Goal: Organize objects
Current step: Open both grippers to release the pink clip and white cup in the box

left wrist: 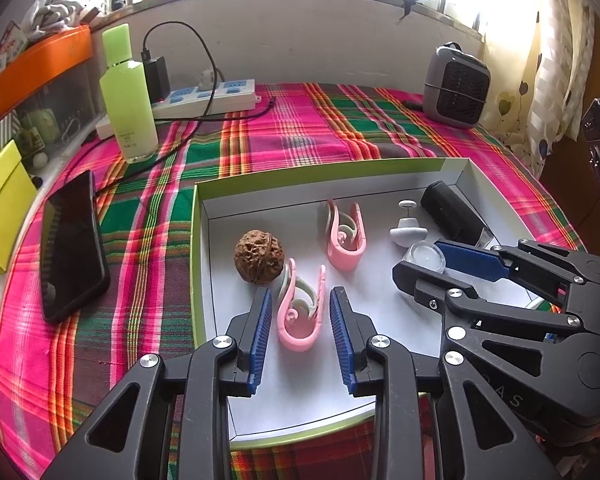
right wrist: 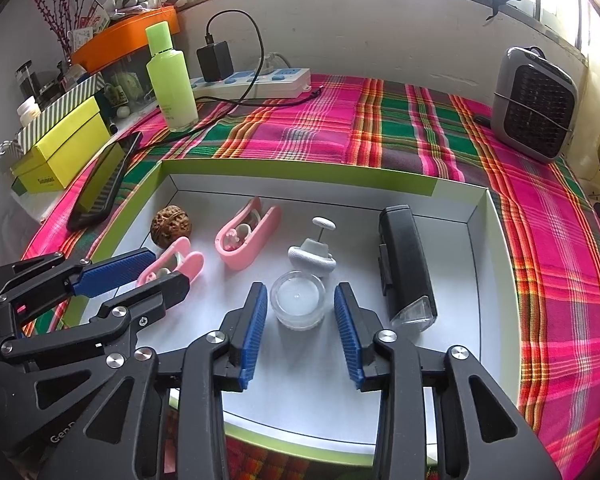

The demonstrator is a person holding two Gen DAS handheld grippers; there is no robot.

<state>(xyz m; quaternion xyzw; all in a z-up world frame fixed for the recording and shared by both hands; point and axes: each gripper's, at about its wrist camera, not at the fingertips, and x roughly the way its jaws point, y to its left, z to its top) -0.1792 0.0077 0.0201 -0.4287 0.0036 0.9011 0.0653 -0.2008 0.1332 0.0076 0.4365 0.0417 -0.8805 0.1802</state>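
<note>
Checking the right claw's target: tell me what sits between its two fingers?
A clear jar with a white candle sits between the open right claw's fingers, untouched, on the box floor. The right wrist view shows it.

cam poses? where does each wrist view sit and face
Left wrist: on the left gripper, looking along open fingers straddling the near pink plastic clip; right gripper shows at right.
Right wrist: on the right gripper, facing the clear glass tealight holder; left gripper at left.
Shared: green-rimmed white tray, brown walnut.
</note>
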